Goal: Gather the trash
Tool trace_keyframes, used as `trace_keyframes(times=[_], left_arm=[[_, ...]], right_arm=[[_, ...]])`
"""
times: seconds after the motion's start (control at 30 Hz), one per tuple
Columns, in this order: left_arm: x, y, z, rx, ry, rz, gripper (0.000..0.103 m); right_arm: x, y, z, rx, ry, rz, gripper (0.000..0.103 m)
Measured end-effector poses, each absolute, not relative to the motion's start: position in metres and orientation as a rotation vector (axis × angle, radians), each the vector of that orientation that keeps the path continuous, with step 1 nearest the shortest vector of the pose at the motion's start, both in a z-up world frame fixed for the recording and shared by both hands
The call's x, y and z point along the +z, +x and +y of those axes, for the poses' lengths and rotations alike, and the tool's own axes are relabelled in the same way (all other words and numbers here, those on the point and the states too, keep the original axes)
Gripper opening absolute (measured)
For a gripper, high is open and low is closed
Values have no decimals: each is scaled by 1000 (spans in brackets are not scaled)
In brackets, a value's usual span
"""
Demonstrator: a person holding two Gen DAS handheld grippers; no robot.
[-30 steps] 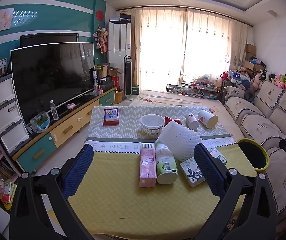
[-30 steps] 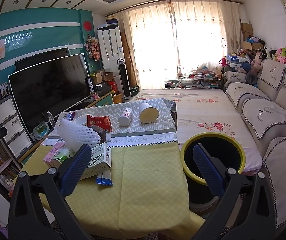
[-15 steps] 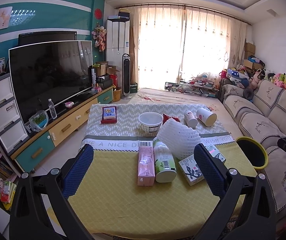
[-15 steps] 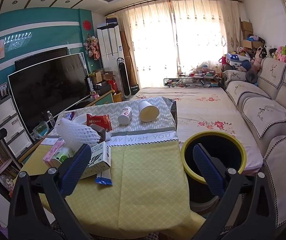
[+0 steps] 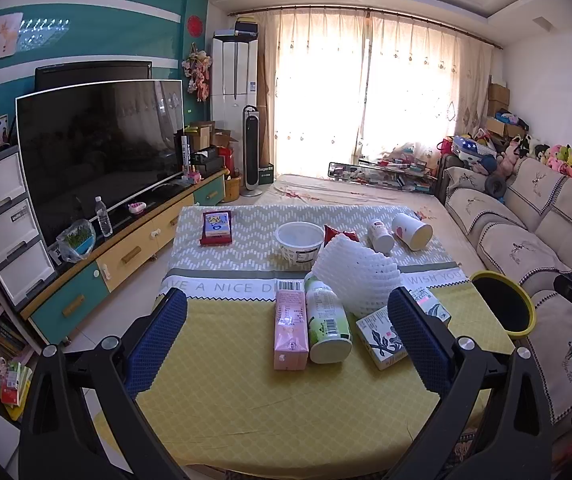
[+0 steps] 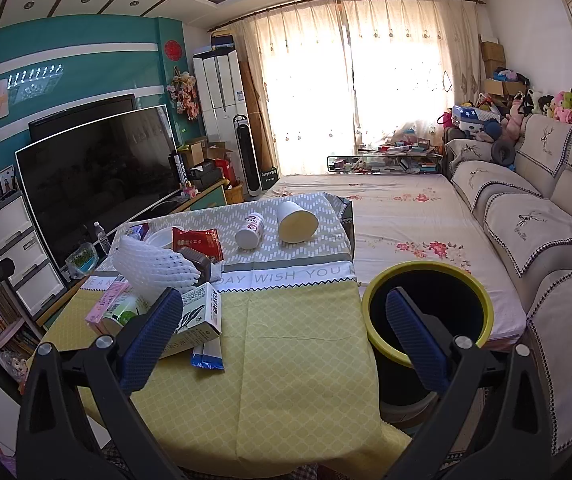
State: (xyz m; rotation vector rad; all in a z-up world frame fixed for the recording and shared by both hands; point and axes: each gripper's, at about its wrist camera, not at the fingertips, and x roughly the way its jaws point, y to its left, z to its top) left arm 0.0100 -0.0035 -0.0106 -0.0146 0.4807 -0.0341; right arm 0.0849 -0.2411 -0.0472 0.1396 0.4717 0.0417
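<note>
Left wrist view: left gripper [image 5: 286, 328] hovers above the table's [image 5: 246, 392] near edge, jaws released, empty. Right gripper [image 6: 282, 332] likewise spread. Approach the pink carton [image 5: 290, 330] lengthwise; it touches the bottle [image 5: 325, 326]. Bin [image 6: 427, 312] stands beside the table's right edge.

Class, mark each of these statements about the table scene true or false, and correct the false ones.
1. Both grippers, left and right, are open and hold nothing. True.
2. The paper cup stands upright. False: it lies on its side.
3. The bin has a yellow rim. True.
4. The pink carton is inside the bin. False: it lies on the table, beside the green bottle.
</note>
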Motion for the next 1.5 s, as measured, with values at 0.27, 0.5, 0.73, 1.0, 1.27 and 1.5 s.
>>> trace_keyframes(times=[0.27,0.5,0.73,1.0,1.27,1.5], left_arm=[[-13,11,-6,-39,-14,485,99],[-13,10,-6,-42,-15,489,99],[-12,11,-5,-47,-15,495,99],[-12,12,-5,-48,-15,497,99],[-14,15,-4,-49,-16,508,99],[-19,23,-5,-47,-13,523,99]], right_arm=[[-49,86,-242,42,143,471,97],[-50,86,-242,44,144,474,97],[-50,86,-242,43,144,475,97],[-52,86,-241,43,145,476,97],[-57,87,-240,43,147,483,97],[-62,91,-240,39,150,504,97]])
